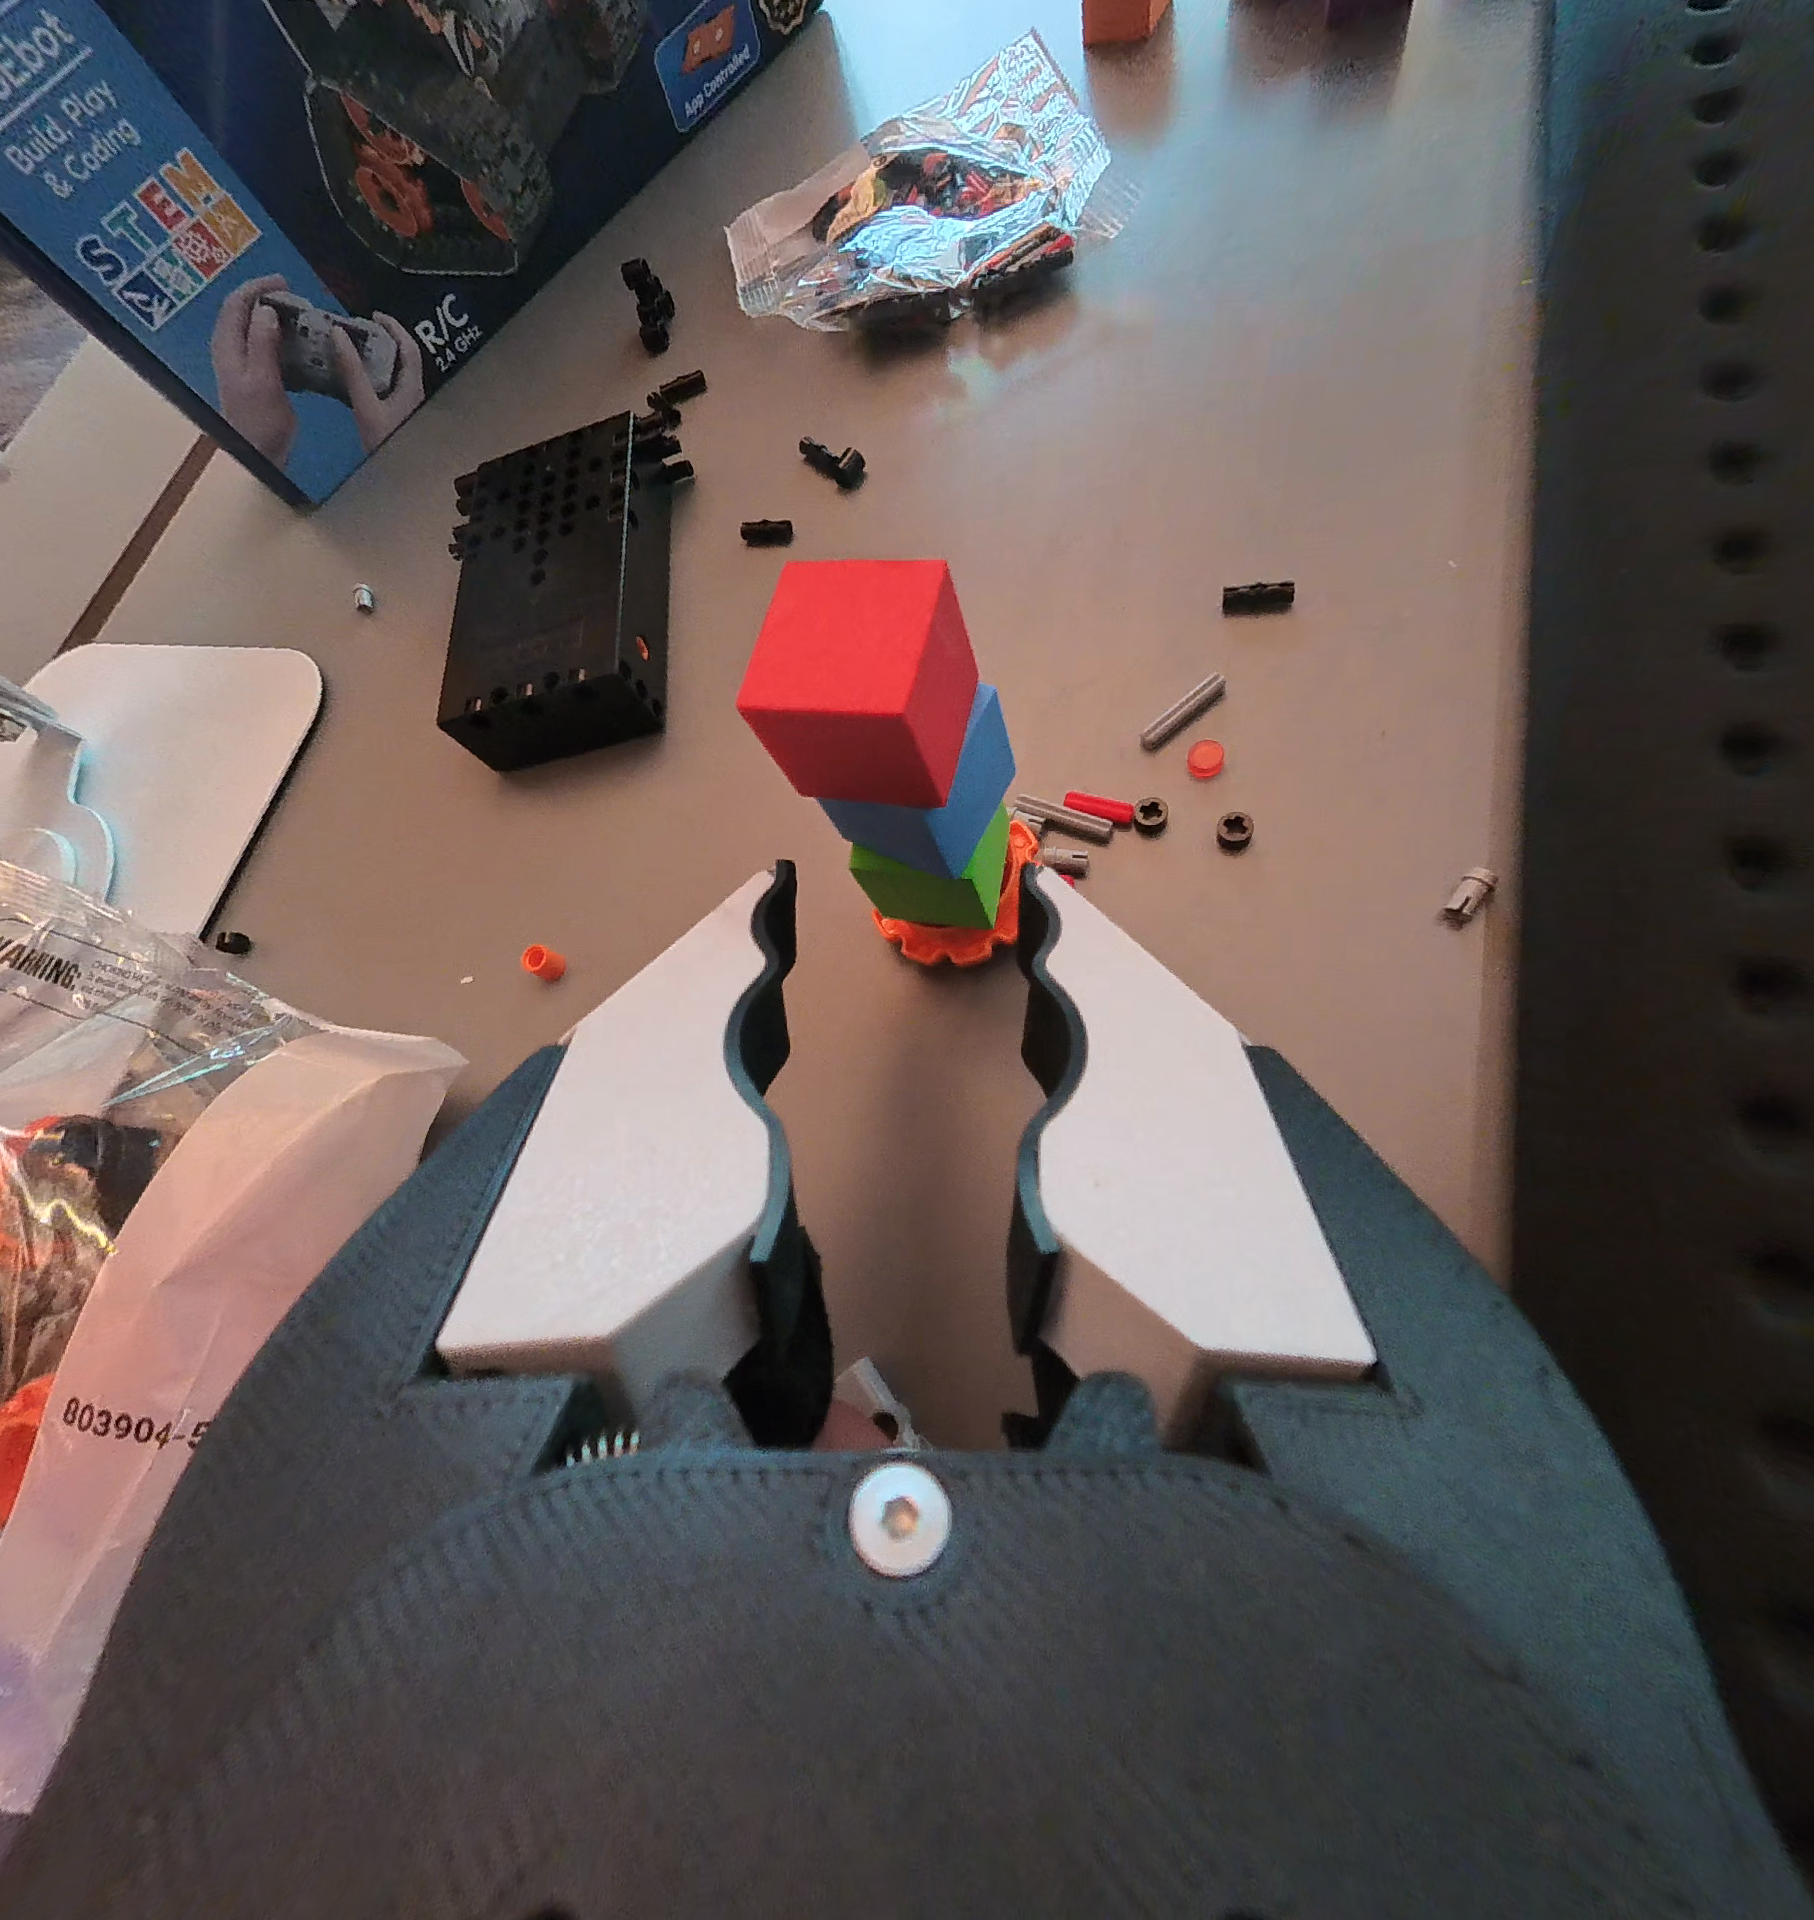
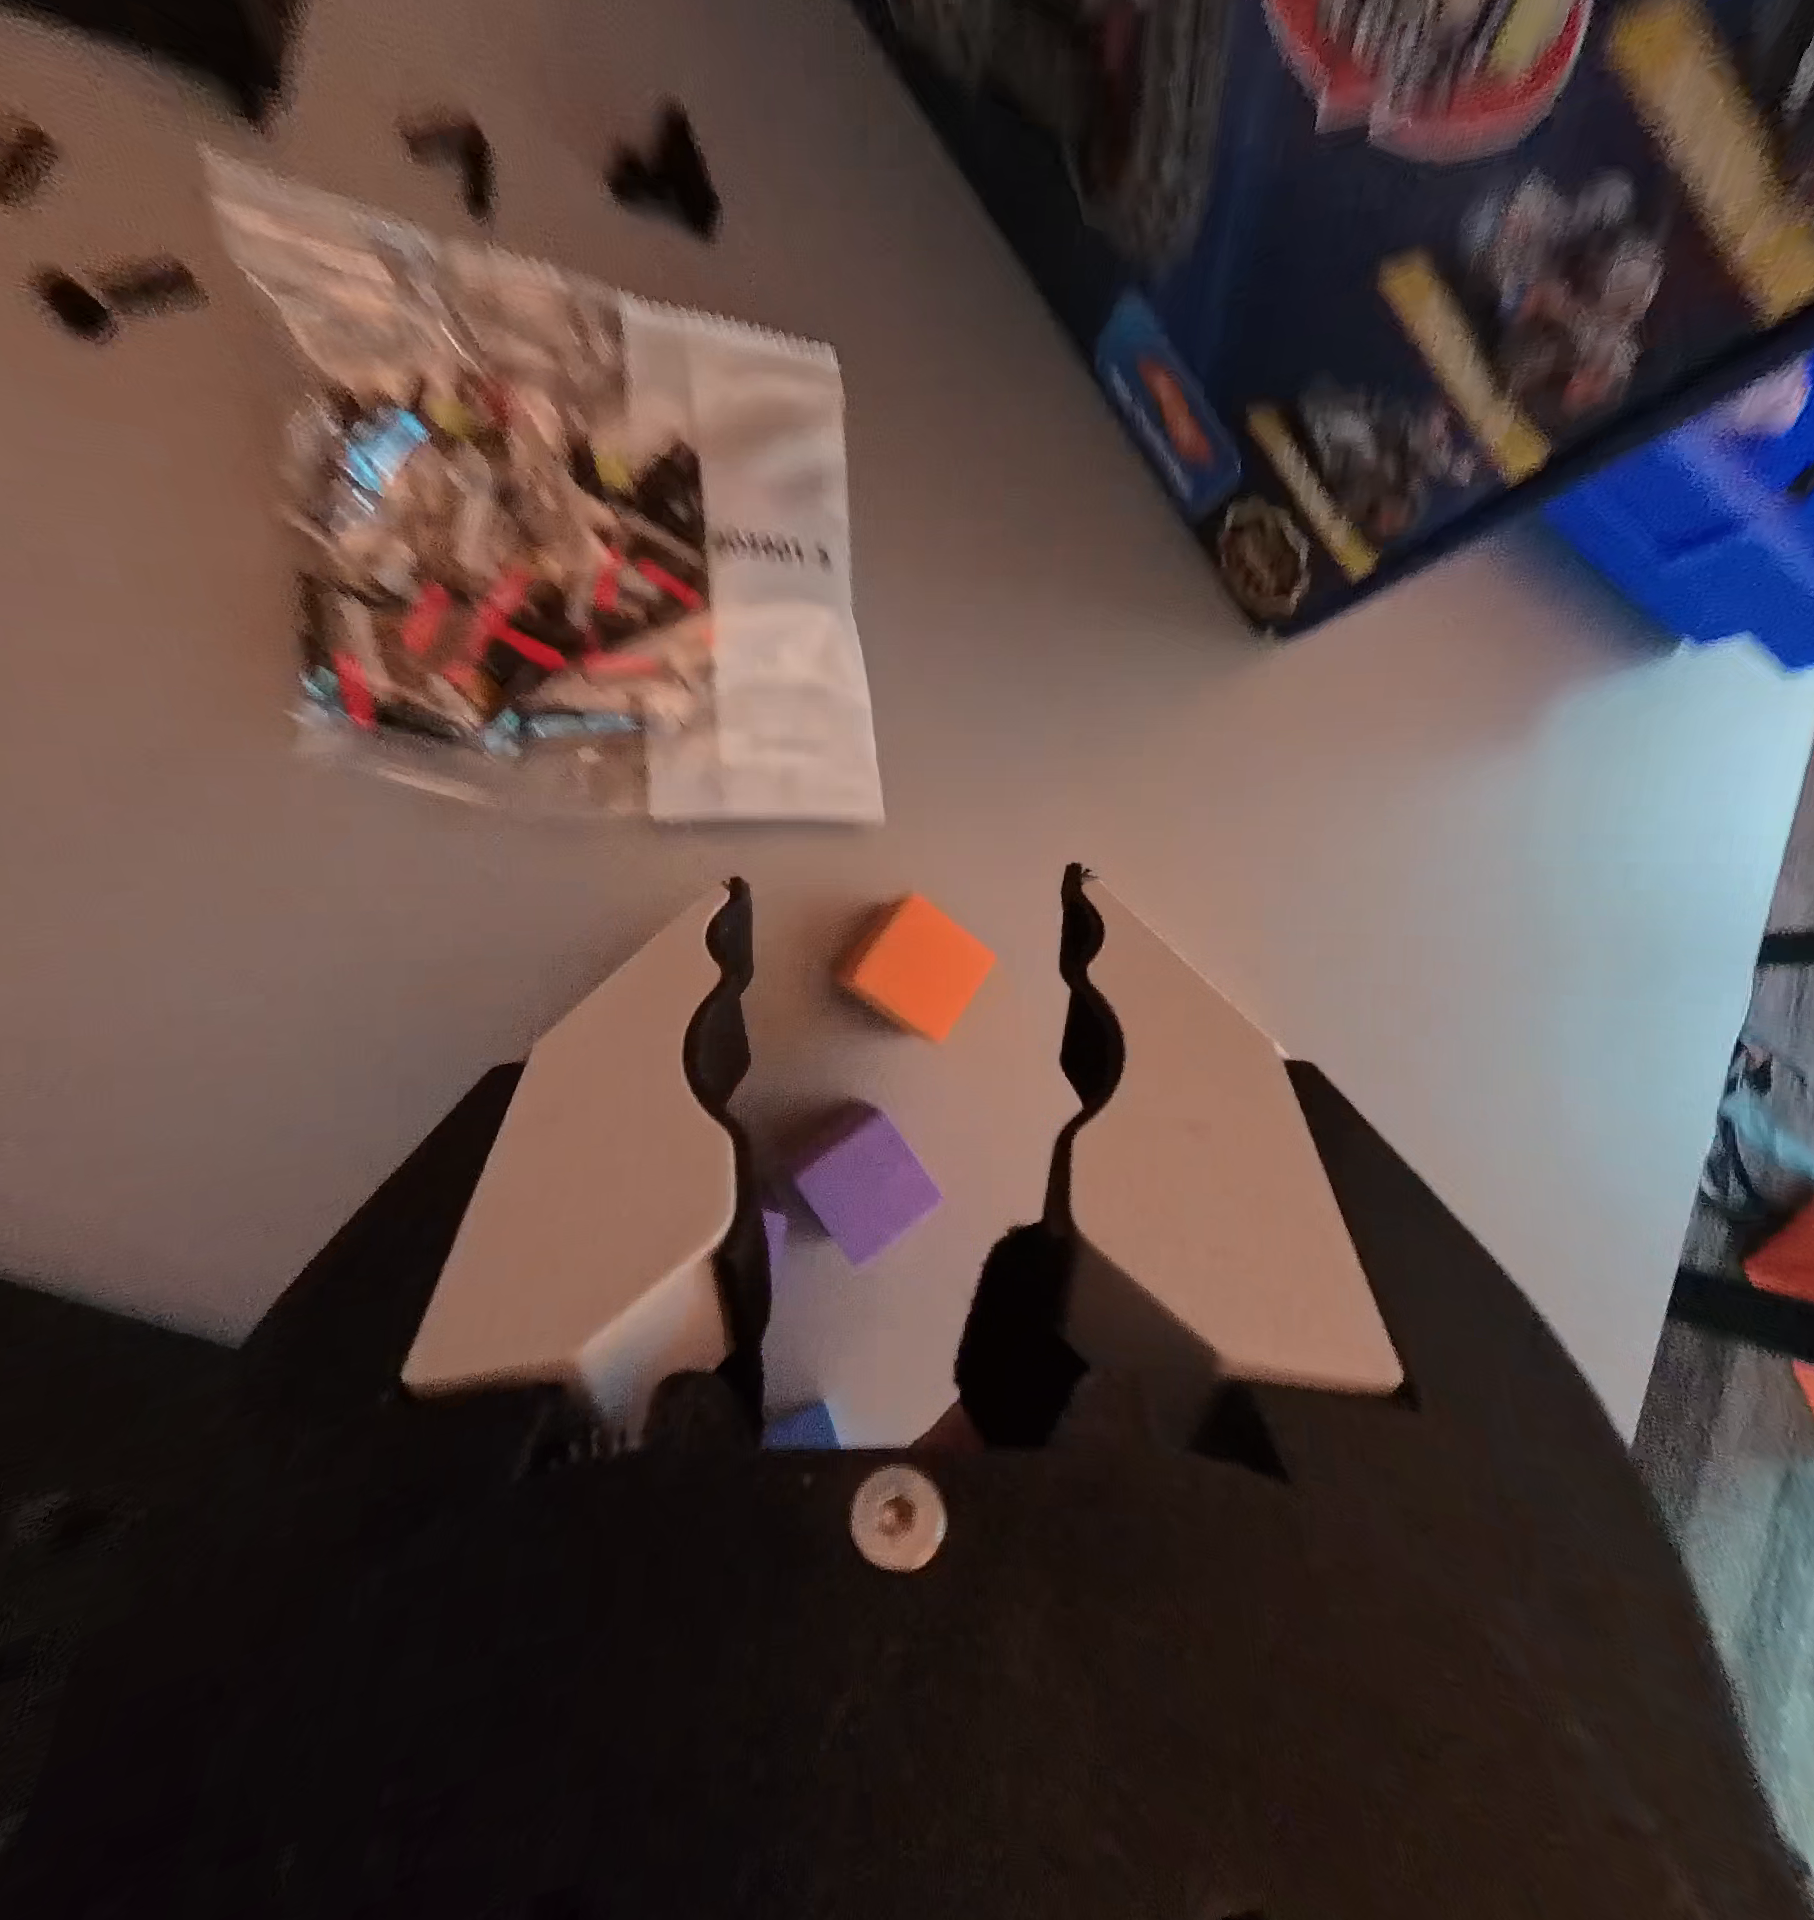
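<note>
Nearest the left wrist camera, the left gripper point(image 1: 908, 883) has its grey fingers with wavy black pads spread apart, gripping nothing. Just beyond its tips stands a leaning stack on the grey tabletop point(image 1: 1246, 416): an orange plastic gear point(image 1: 929, 940) at the bottom, then a green cube point(image 1: 929, 883), a blue cube point(image 1: 939, 800) and a red cube point(image 1: 861, 681) on top. Small black, grey and red pins point(image 1: 1095, 805) lie scattered just right of the stack. A black perforated block point(image 1: 560, 613) sits farther off to the left, a blue toy box point(image 1: 290, 208) behind it, and a crinkled clear bag of parts point(image 1: 934, 208) near the far edge.

Seen from the right wrist, the picture is blurred. The right gripper point(image 2: 908, 883) is likewise spread and empty above the table. An orange cube point(image 2: 918, 966) lies between its tips, untouched, and a purple cube point(image 2: 867, 1184) lies lower between the fingers. A clear bag with a white paper strip point(image 2: 570, 561) lies ahead to the left.
</note>
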`<action>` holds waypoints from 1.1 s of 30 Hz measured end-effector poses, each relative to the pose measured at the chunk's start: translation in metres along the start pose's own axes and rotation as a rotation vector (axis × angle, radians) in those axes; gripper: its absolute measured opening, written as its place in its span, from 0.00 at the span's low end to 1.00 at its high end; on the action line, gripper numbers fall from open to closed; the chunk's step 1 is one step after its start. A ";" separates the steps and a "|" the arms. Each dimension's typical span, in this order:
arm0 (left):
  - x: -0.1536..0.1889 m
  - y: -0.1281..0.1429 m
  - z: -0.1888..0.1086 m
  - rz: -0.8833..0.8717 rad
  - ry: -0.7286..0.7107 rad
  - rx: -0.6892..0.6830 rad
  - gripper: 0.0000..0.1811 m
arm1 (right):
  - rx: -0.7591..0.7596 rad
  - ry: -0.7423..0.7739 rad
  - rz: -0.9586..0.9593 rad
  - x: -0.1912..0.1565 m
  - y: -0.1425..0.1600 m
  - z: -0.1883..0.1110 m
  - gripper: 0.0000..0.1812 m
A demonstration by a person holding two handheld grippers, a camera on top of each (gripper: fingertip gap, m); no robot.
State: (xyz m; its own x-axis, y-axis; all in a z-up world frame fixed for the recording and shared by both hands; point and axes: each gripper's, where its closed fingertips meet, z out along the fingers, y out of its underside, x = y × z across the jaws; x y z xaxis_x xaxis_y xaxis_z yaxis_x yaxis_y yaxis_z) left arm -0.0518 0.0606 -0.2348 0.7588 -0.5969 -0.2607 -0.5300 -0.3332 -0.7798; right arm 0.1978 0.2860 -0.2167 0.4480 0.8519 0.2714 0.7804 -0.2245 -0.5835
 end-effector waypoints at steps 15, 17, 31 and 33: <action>-0.001 -0.002 -0.001 -0.019 0.007 0.015 0.23 | 0.207 -0.166 -0.128 -0.071 -0.062 -0.017 0.17; -0.001 -0.003 -0.002 -0.021 0.005 0.023 0.23 | 0.291 -0.257 -0.234 -0.115 -0.094 -0.034 0.17; -0.001 -0.006 -0.006 -0.012 0.001 0.040 0.23 | 0.349 -0.574 -0.620 -0.280 -0.168 -0.043 0.17; -0.001 -0.006 -0.007 -0.011 0.002 0.043 0.23 | 0.329 -0.578 -0.630 -0.283 -0.168 -0.041 0.17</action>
State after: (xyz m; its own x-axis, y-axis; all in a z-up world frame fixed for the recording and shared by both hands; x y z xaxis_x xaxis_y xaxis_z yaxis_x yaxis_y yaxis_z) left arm -0.0521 0.0587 -0.2258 0.7637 -0.5947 -0.2511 -0.5048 -0.3077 -0.8065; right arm -0.0425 0.0634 -0.1643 -0.3754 0.8952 0.2402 0.6031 0.4327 -0.6702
